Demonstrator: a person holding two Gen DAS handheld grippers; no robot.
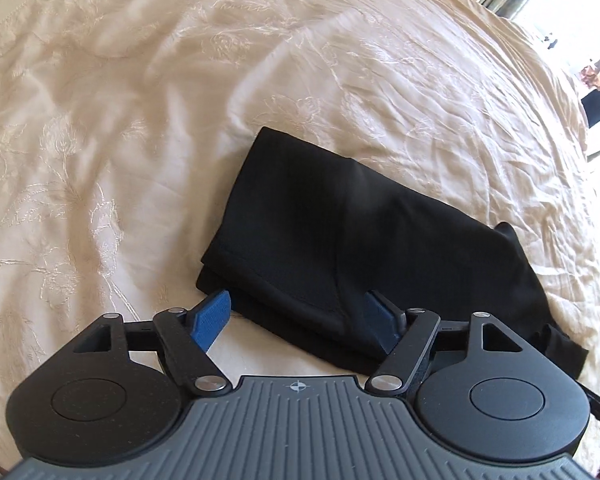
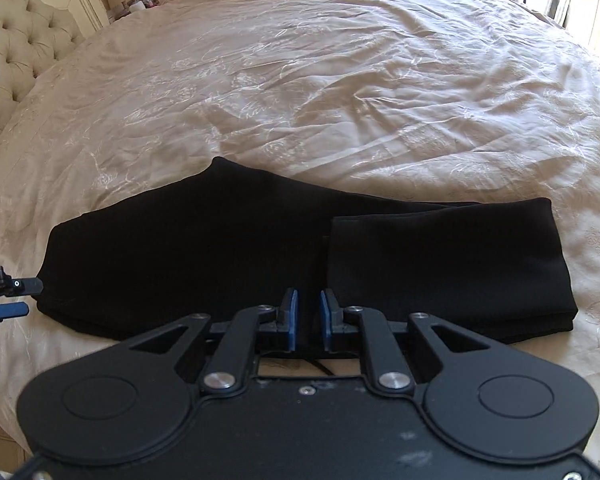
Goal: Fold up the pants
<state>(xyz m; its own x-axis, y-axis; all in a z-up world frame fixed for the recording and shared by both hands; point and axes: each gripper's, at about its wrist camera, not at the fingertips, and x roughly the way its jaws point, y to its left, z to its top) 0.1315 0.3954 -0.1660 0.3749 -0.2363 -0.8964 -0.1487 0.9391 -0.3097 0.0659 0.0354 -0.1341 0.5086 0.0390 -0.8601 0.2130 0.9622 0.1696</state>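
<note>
Cream bedspread (image 2: 340, 80) carries black pants (image 2: 220, 248) partly folded near its front edge. Left gripper (image 1: 300, 312) is spread wide around the waist end; right gripper (image 2: 308, 320) is nearly closed, pinching nothing discernible. Recommend gripping all layers squarely before the next fold.

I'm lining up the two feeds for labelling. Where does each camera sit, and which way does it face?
Left wrist: on the left hand-held gripper, looking along its open blue fingers at one end of the black pants on the bedspread.
Right wrist: on the right hand-held gripper, fingers nearly closed, facing the pants' long side, headboard far left.
Shared: pants, bedspread; the left hand-held gripper shows at the right view's left edge.
</note>
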